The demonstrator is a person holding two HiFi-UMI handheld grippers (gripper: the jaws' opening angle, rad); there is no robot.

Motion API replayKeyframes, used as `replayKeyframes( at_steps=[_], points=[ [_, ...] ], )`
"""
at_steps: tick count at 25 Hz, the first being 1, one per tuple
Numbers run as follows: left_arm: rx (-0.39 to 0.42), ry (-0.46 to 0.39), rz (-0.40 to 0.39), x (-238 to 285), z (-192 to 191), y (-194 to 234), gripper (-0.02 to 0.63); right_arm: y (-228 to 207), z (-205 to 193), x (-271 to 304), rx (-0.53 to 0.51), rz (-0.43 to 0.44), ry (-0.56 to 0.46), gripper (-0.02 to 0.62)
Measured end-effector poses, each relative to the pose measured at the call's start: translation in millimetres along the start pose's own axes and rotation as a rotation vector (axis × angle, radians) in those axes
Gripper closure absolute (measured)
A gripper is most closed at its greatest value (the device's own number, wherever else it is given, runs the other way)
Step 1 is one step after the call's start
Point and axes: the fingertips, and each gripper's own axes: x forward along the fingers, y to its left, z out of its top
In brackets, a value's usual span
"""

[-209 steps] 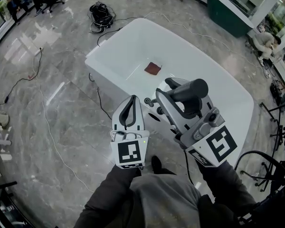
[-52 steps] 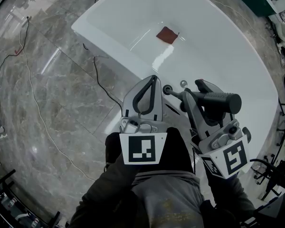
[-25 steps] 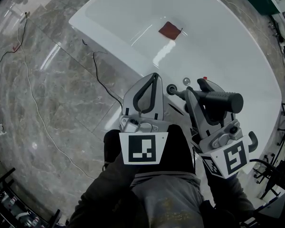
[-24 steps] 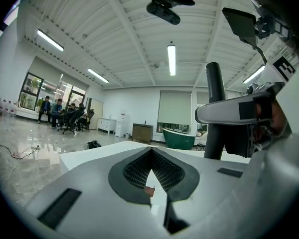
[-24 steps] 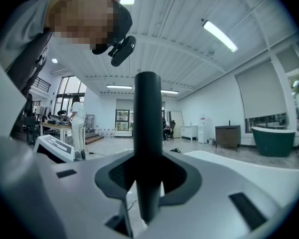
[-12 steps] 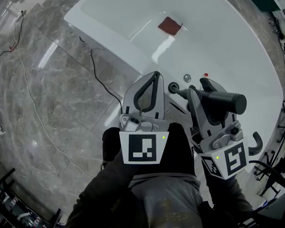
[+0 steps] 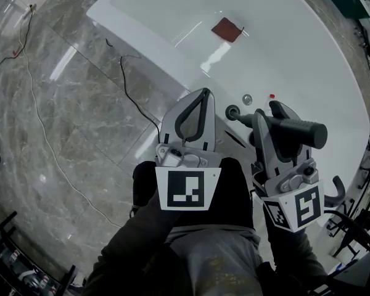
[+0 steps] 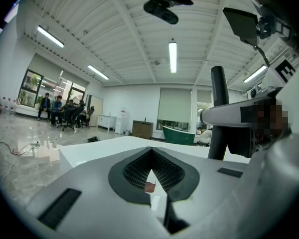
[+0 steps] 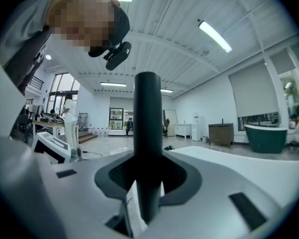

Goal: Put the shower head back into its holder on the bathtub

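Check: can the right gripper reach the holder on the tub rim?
Probably yes. The right gripper, shut on the shower head, is close beside the holder on the tub rim; nothing covers it, and the left gripper is off to its other side.

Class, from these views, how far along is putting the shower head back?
Done: the shower head is clamped in the right hand-held gripper. In hand: it is held over the tub rim, near a chrome fitting. Left: seating it, as it sits in no holder yet. The left hand-held gripper is shut and empty.
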Motion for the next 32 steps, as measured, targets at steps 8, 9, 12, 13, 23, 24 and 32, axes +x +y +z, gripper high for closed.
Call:
replayKeyframes(
  at_steps=[8,9,12,13,23,24,32],
  points=[
    [0.009,0.000,0.007,1.4,-2.8,4.8,0.604,0.4,-8.5,4.8,-0.008,0.001,0.006,0.479],
    [0.009,-0.001,0.010,0.6,-2.0,3.9,0.604,0.0,-8.8,4.0,-0.009,0.003,0.006,0.479],
    [0.006,-0.003,0.020,-0.6,-2.4,3.2,0.604,-0.4,-12.2,2.7,-0.009,0.008,0.009,0.479],
    [0.007,-0.002,0.021,-0.7,-3.0,3.0,0.604,-0.4,-13.5,2.6,-0.010,0.010,0.010,0.479],
    [0.010,-0.006,0.032,0.3,-4.4,5.7,0.604,-3.3,-21.3,6.6,-0.003,0.009,0.016,0.479],
    [0.006,-0.002,0.033,0.2,-6.4,5.6,0.604,-3.6,-23.2,6.6,-0.002,0.009,0.019,0.479],
    [0.002,0.005,0.028,3.5,-13.5,10.0,0.603,-5.6,-35.0,10.7,-0.001,-0.009,0.038,0.479]
  ],
)
